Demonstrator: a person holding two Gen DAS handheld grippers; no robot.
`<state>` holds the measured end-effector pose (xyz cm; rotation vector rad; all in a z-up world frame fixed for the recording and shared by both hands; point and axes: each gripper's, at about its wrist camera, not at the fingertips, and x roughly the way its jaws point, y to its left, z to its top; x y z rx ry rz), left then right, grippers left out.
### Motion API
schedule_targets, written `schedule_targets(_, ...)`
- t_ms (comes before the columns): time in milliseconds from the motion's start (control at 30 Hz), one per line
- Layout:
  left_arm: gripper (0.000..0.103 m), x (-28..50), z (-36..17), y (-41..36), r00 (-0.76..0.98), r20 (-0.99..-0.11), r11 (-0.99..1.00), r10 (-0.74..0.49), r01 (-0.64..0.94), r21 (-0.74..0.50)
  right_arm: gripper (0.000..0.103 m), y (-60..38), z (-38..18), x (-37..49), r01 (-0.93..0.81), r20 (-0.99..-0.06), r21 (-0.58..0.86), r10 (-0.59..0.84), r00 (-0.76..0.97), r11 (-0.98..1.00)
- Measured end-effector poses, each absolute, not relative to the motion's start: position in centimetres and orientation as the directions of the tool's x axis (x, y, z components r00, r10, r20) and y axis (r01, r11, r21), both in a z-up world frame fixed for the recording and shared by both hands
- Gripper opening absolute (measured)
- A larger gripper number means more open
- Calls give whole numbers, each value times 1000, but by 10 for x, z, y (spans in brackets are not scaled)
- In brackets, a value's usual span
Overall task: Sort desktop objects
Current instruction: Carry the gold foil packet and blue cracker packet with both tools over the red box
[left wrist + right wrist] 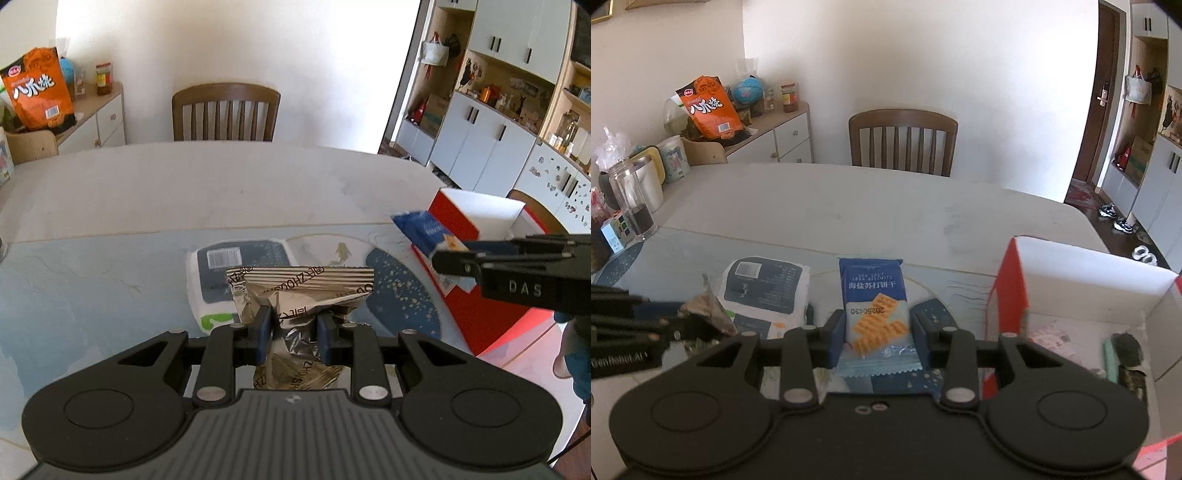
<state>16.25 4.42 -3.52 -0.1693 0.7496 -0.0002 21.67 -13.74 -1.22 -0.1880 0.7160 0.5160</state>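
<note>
My left gripper is shut on a crumpled gold-and-silver snack packet and holds it above the table. My right gripper is shut on a blue soda-biscuit packet, also lifted; this packet shows in the left wrist view at the right, over the edge of the box. A white-and-navy pack lies flat on the table mat below both, also in the left wrist view. A red-and-white open box stands to the right, holding a green-handled brush and a pink item.
A wooden chair stands at the table's far side. At the left edge stand a glass jar, cups and a small box. A sideboard holds an orange snack bag and jars. Cabinets fill the right.
</note>
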Motion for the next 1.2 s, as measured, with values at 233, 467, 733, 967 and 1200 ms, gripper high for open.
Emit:
schedule_targets(233,24,160,-13,31,744,-662,986,-85,-34,-165,38,-161,4,207,-493,-668,14,375,643,870)
schedule_targets(467,24,164,3,9,758,-644,986,-107,-1,-165,38,-189,16,201,-477,-662,7,362,657,879)
schedule_targets(733,24,173,11,-22,764,-634,986,-122,22,-163,38,-221,22,204,-465,-655,14,359,665,885)
schedule_targets(967,24,186,15,-53,762,-632,985,-143,47,-166,38,-250,22,207,-446,-654,23,351,671,895)
schedule_targets(1200,24,204,19,-89,756,-630,982,-177,91,-167,38,-286,22,213,-415,-657,24,327,679,910)
